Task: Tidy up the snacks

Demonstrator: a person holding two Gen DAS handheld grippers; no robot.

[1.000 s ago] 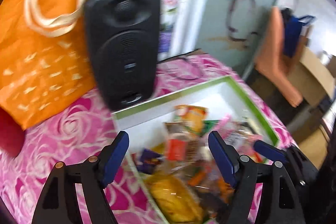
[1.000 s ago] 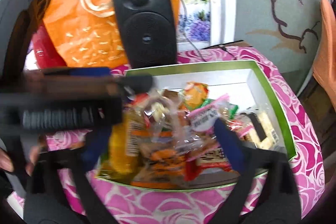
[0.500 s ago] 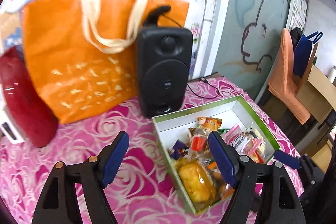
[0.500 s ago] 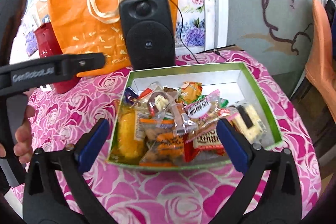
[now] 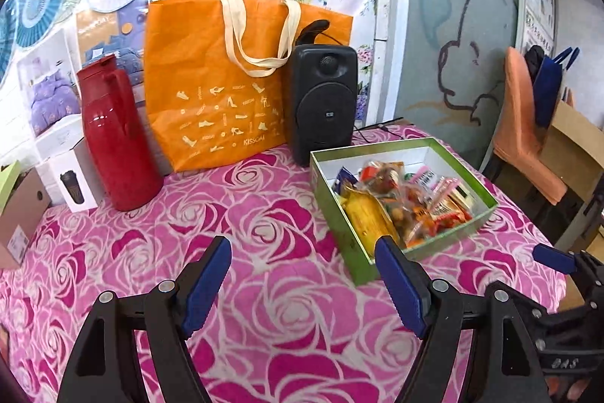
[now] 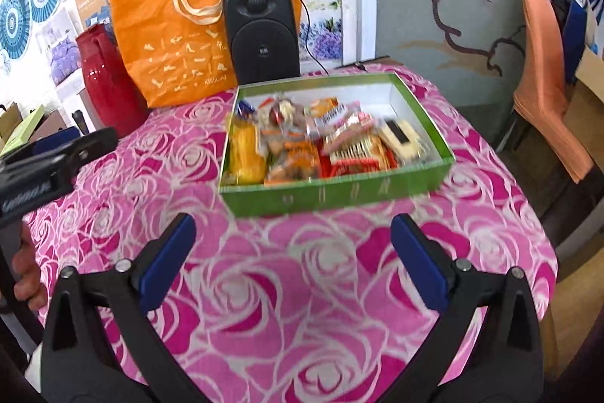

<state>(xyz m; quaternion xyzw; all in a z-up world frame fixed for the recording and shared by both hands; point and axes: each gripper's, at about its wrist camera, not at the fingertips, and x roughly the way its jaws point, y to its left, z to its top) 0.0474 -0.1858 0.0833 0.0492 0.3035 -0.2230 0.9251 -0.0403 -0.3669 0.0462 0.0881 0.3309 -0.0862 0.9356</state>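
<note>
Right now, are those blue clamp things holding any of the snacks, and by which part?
Nothing is held. The left gripper and right gripper are both open above the tablecloth, short of the green box of snacks.

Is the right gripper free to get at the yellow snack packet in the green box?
Probably yes. The right gripper is open and empty, the box has no lid, and the yellow packet lies uncovered at its near-left corner.
</note>
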